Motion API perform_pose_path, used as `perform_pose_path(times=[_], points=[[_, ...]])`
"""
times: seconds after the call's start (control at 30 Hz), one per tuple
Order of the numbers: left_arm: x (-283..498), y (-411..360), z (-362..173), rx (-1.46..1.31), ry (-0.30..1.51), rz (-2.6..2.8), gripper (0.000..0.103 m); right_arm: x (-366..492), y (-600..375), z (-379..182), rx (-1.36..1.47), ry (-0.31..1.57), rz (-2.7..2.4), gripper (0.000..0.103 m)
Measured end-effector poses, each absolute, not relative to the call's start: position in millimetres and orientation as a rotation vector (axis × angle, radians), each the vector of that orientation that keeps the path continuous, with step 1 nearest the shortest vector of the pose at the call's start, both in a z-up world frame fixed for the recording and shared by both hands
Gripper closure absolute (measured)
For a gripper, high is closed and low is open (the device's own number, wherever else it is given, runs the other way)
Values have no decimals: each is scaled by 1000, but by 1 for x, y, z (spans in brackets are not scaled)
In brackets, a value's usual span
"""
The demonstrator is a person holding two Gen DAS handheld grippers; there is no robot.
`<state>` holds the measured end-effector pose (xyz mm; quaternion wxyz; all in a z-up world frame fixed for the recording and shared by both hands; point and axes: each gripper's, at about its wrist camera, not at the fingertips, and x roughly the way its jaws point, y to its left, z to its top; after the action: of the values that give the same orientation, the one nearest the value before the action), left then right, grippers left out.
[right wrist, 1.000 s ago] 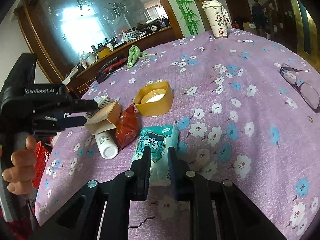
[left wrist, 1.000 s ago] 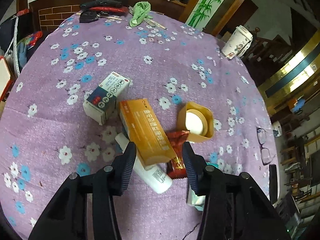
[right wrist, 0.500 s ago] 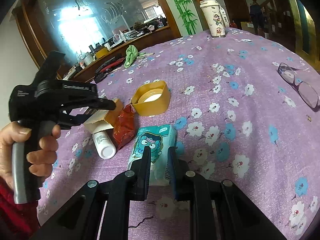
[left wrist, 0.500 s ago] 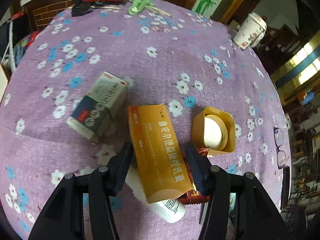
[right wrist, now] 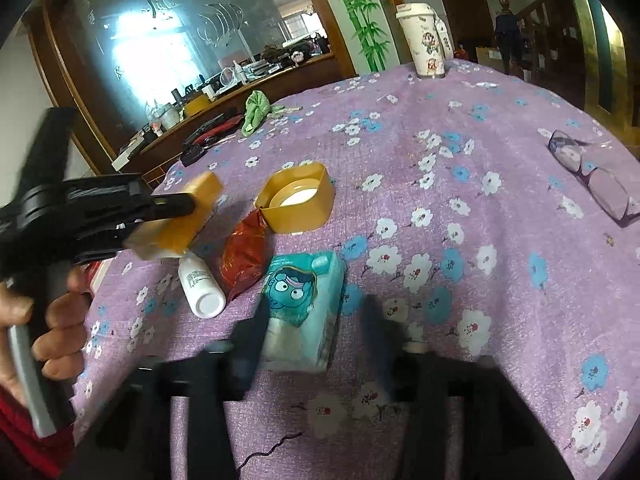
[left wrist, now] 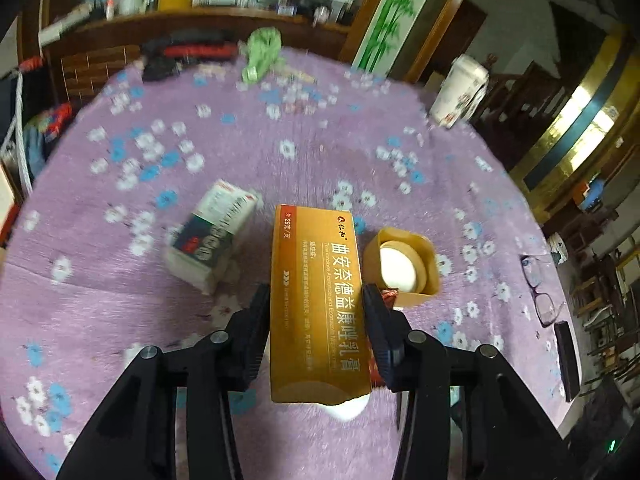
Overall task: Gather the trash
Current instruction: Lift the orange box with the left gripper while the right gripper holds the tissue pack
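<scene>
A lived-in home: floral tablecloth point(right wrist: 500, 200), glasses point(right wrist: 592, 176), a cluttered sideboard point(right wrist: 240, 92), a big etched mirror point(right wrist: 192, 28) and a bamboo painting point(right wrist: 360, 12).

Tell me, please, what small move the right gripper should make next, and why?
Probably close on the teal tissue pack. The right gripper has just been opening, and its jaws now stand either side of the pack on the tablecloth without pressing it. The left gripper already holds the orange box lifted.
</scene>
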<state>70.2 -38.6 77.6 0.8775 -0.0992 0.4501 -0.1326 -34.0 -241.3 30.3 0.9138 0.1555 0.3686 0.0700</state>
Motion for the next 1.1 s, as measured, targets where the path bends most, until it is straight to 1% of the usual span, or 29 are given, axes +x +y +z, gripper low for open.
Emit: perform_pose_path(times=[0.2,0.33,0.47,0.5,0.57,0.6,0.63,0.67,1.1], points=[[12,-20,98,-106,782,-263,59,-27,-228,27,264,813,146,42],[-21,-7,94,-44,736,-232,59,-23,-210,25,200,845,154,42],[-48,4,86,1,703,-179,59,-20,-189,22,74,883,124,43],[-51,5,84,6,699,-172,59,-20,-188,22,63,886,113,46],[-59,12,83,1,685,-148,59,-21,-191,23,61,878,90,62],[-61,14,82,-2,679,-139,59,-22,-192,24,58,869,82,67],[-64,16,82,-3,673,-129,59,-24,-193,26,51,864,73,79],[-66,18,82,-1,668,-121,59,-25,-194,28,43,864,65,94],[-105,26,65,43,653,-56,58,-67,-195,43,87,825,98,97]])
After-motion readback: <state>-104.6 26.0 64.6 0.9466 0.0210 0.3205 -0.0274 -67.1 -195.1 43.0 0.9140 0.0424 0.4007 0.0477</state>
